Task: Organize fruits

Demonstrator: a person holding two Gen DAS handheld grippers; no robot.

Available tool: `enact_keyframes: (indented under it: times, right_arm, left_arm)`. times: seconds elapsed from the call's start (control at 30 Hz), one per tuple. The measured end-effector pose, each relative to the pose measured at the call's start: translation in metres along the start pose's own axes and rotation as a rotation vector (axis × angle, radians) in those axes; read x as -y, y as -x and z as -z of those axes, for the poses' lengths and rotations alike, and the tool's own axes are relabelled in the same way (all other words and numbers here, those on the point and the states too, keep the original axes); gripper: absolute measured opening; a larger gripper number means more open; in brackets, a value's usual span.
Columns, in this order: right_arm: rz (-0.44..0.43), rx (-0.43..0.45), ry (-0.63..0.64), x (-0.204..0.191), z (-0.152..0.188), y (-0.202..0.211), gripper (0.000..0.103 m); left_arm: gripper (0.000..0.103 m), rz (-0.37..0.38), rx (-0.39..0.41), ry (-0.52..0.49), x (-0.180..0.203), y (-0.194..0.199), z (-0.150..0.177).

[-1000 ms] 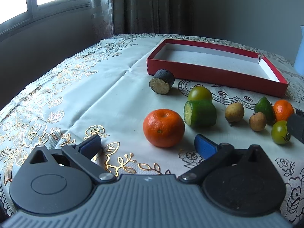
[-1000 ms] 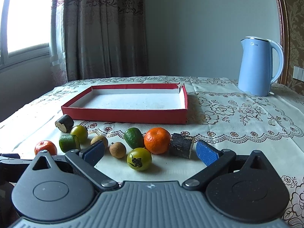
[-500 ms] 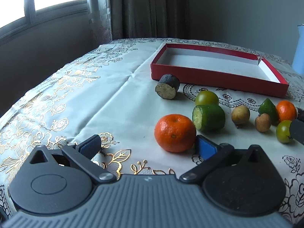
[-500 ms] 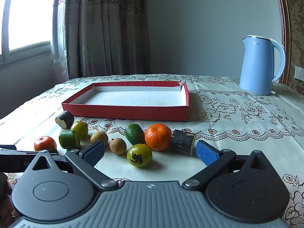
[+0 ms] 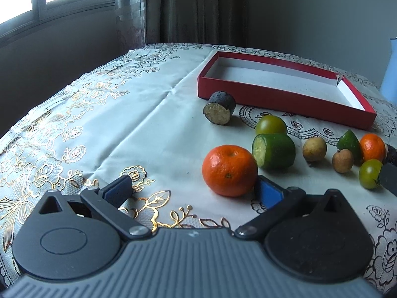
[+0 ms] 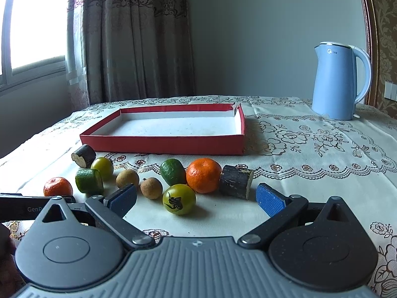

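2 sets of jaws gape wide over floral tablecloth (image 5: 139,114), red tray (image 6: 163,144), curtains (image 6: 134,37) behind.

The fruits sit in a loose row on the tablecloth (image 6: 310,173) in front of the tray (image 6: 163,144). The kettle (image 6: 337,79) stands behind and right of the tray. One mandarin (image 5: 229,170) lies at the row's left end, just beside a cut cucumber piece (image 5: 274,151).

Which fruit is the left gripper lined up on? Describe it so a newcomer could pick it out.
Find the red tray, then the row of fruit in front of it. At the window end lies an orange mandarin, nearest the left gripper and beside a cut green piece. The other mandarin lies mid-row beside a dark stub.
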State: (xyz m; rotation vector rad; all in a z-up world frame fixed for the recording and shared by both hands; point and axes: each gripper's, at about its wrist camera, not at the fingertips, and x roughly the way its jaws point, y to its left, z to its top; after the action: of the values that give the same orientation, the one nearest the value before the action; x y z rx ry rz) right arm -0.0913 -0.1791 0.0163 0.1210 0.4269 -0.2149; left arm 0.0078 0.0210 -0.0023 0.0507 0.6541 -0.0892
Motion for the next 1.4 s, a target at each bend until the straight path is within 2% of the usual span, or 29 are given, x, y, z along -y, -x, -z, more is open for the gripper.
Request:
enact_keyframes:
  times: [0.4,0.63,0.77,0.97,1.17,1.4]
  right_arm:
    - [-0.03,0.011,-0.087,0.013,0.002,0.001,0.103]
    - [-0.033,0.005,-0.066,0.01,0.002,0.0,0.103]
    - [-0.032,-0.064,-0.068,0.009,0.001,-0.009,0.103]
    - [0.023,-0.189,-0.087,0.01,0.001,-0.028,0.103]
    - [0.078,-0.226,0.003,-0.004,0.002,-0.033,0.103]
    - [0.085,-0.231,0.009,-0.005,0.003,-0.033,0.103]
  left_arm:
    - [0.103,0.002,-0.003,0.005,0.0,-0.001,0.001]
    - [0.103,0.003,-0.005,0.009,-0.001,-0.001,0.001]
    - [0.103,0.004,-0.006,0.01,-0.001,-0.001,0.001]
    - [0.103,0.007,-0.008,0.015,-0.001,-0.001,0.001]
    - [0.103,0.01,-0.01,0.019,-0.001,-0.001,0.001]
    - [0.103,0.012,-0.01,0.021,-0.001,-0.001,0.0]
